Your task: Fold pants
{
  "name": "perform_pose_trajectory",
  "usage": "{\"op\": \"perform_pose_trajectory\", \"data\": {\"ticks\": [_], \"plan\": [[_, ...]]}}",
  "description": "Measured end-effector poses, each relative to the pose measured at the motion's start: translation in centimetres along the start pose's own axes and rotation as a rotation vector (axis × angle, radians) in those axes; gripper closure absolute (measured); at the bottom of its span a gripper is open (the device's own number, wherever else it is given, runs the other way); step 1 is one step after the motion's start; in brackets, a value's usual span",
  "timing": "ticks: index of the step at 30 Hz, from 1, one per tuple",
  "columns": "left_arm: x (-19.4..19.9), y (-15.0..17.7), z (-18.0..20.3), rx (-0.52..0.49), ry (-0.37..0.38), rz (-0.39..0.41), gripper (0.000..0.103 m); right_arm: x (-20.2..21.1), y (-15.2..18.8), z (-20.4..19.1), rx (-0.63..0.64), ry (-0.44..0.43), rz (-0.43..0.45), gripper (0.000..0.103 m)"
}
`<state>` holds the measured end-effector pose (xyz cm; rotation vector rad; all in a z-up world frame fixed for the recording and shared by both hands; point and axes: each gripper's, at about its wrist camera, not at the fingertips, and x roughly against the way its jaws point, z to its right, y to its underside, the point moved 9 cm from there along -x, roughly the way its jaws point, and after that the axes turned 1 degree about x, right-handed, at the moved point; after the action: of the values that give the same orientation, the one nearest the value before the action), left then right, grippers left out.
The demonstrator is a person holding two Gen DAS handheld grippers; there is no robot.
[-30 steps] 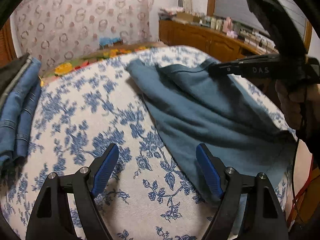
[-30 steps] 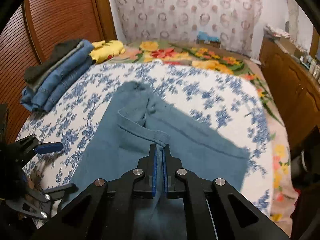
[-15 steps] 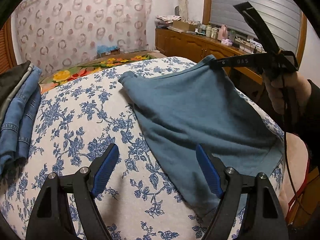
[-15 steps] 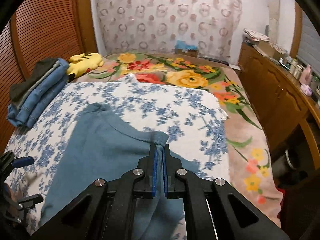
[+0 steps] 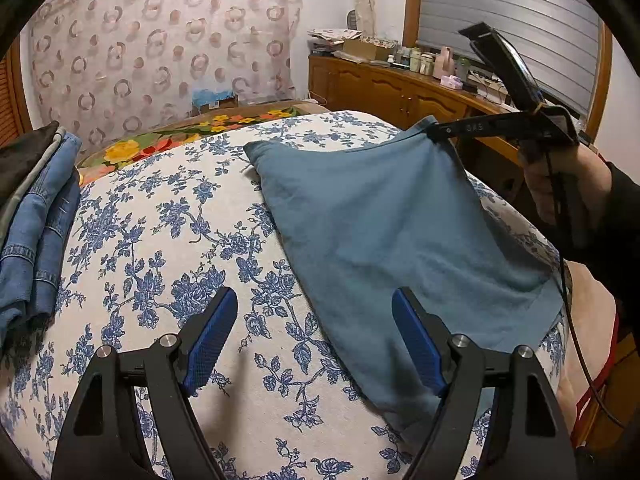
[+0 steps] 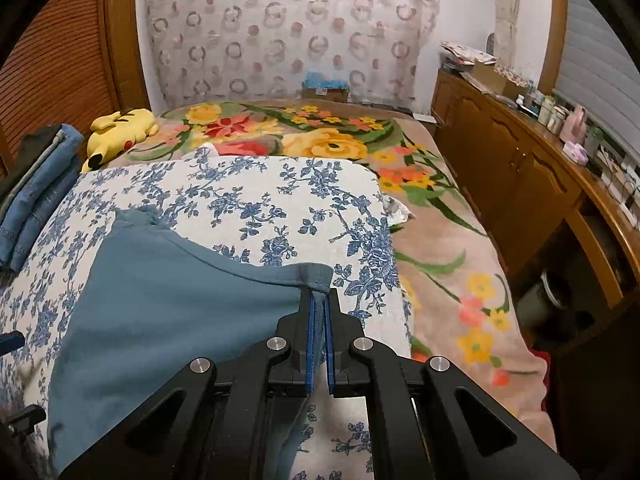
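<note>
while the right gripper [image 6: 318,312] pinches the lifted corner of the teal pants [image 5: 384,232] lying on the floral sheet [image 5: 168,240], the left gripper [image 5: 314,336], fingers spread and empty, should clamp the near edge so the cloth pulls taut and flat.

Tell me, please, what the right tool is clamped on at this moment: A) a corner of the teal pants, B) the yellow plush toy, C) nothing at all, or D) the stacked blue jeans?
A: in the right wrist view the right tool has its blue pads pressed together on a bunched corner of the teal pants, lifting that edge off the floral sheet.
</note>
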<state>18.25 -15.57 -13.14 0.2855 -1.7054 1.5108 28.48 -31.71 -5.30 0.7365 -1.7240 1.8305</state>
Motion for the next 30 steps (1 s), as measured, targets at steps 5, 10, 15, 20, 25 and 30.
{"op": "perform_pose_trajectory", "data": {"ticks": [5, 10, 15, 20, 25, 30], "plan": [[0.0, 0.0, 0.0, 0.005, 0.0, 0.001, 0.022, -0.3, 0.2, 0.3, -0.001, 0.009, -0.01, 0.099], [0.5, 0.0, 0.0, 0.009, 0.004, 0.011, 0.022, 0.0, 0.5, 0.6, -0.008, -0.014, -0.005, 0.09], [1.1, -0.2, 0.2, 0.01, 0.008, 0.026, 0.022, 0.8, 1.7, 1.1, -0.014, -0.024, 0.0, 0.075], [1.7, -0.5, 0.3, 0.01, 0.009, 0.04, 0.022, 3.4, 3.4, 0.6, -0.019, -0.061, 0.026, 0.074], [2.1, -0.5, 0.6, 0.006, 0.016, 0.05, 0.022, 6.7, 5.7, -0.8, 0.007, -0.088, 0.052, 0.074], [2.6, -0.4, 0.8, 0.007, 0.023, 0.055, 0.022, 9.5, 7.7, -1.5, -0.011, -0.12, 0.081, 0.059]]}}
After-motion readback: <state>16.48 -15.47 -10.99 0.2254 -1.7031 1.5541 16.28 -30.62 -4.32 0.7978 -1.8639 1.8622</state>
